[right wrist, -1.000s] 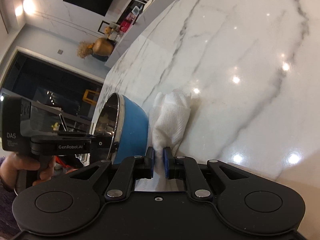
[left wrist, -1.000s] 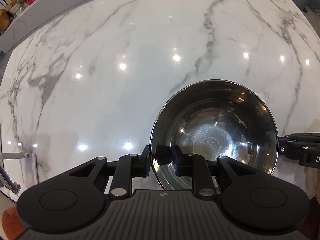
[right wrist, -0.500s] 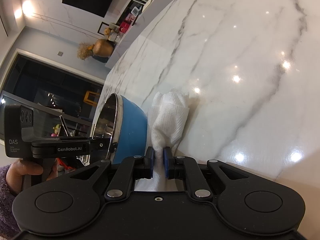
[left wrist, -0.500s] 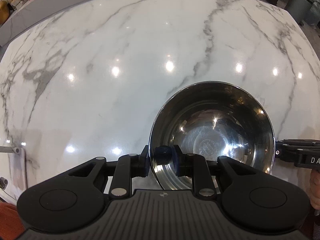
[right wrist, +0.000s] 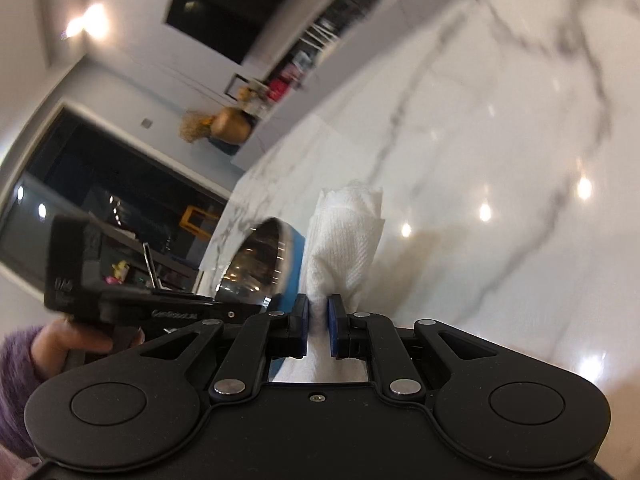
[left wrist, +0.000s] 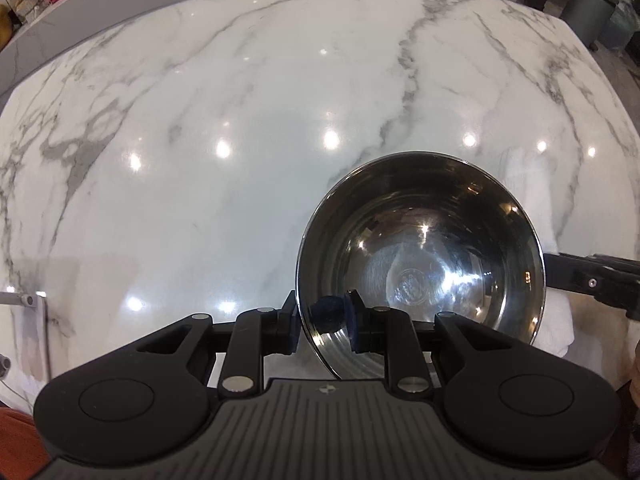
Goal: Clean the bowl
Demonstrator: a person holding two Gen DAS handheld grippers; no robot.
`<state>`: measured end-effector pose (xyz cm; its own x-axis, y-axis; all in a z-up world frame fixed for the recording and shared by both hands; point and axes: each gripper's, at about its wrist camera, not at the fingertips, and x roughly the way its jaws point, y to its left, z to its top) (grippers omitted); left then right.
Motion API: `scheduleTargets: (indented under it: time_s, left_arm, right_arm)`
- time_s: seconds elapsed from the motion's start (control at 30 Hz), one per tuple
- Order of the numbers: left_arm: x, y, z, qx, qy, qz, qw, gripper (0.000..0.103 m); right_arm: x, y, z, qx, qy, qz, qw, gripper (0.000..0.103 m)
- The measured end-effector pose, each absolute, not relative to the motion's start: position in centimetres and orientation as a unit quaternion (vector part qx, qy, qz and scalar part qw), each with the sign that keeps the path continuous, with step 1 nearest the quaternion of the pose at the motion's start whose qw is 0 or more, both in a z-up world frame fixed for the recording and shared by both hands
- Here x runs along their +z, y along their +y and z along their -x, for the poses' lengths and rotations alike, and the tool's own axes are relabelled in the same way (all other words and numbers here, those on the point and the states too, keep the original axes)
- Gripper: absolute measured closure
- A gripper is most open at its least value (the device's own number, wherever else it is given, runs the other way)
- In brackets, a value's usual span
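Note:
A steel bowl (left wrist: 424, 252), shiny inside and blue outside (right wrist: 294, 264), stands on the white marble table. My left gripper (left wrist: 322, 320) is shut on its near rim, one finger outside and one inside. My right gripper (right wrist: 317, 330) is shut on a folded white paper towel (right wrist: 346, 244), which sticks up past the fingers, lifted just right of the bowl. In the left wrist view the towel (left wrist: 528, 192) shows behind and beside the bowl, with the right gripper's body (left wrist: 592, 280) at the right edge. A hand (right wrist: 68, 340) in a purple sleeve holds the left gripper.
The marble table (left wrist: 240, 140) stretches wide to the left and far side. A white bracket (left wrist: 24, 300) sits at its left edge. Shelves with small items and a gold vase (right wrist: 232, 126) stand beyond the table.
The right gripper has lifted and rolled with the towel, raising it off the table; its view is now blurred. The left gripper keeps its hold on the bowl rim, tilting slightly.

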<state>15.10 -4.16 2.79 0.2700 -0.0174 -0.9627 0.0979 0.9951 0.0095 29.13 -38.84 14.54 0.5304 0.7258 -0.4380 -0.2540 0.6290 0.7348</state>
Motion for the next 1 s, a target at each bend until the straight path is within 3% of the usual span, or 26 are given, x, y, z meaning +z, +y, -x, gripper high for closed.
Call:
scheduleTargets:
  time_s: [0.33,0.67,1.0]
  left_arm:
    - [2.7,-3.3,-14.6,-0.057,0.599,-0.004,0.799,0.081]
    - [2.5,-2.5,-14.3,-0.074,0.587,0.029,0.806,0.079]
    - [2.4,-1.7,-14.2,-0.092,0.581,0.057,0.806,0.079]
  right_arm:
    - [18.4,-33.5,-27.1,0.279,0.363,-0.064,0.887,0.094]
    - [18.7,-25.1,-25.5,0.236,0.381,0.233,0.863,0.094]
    - [16.6,-21.9,-25.8,0.213,0.386,0.361,0.822,0.094]
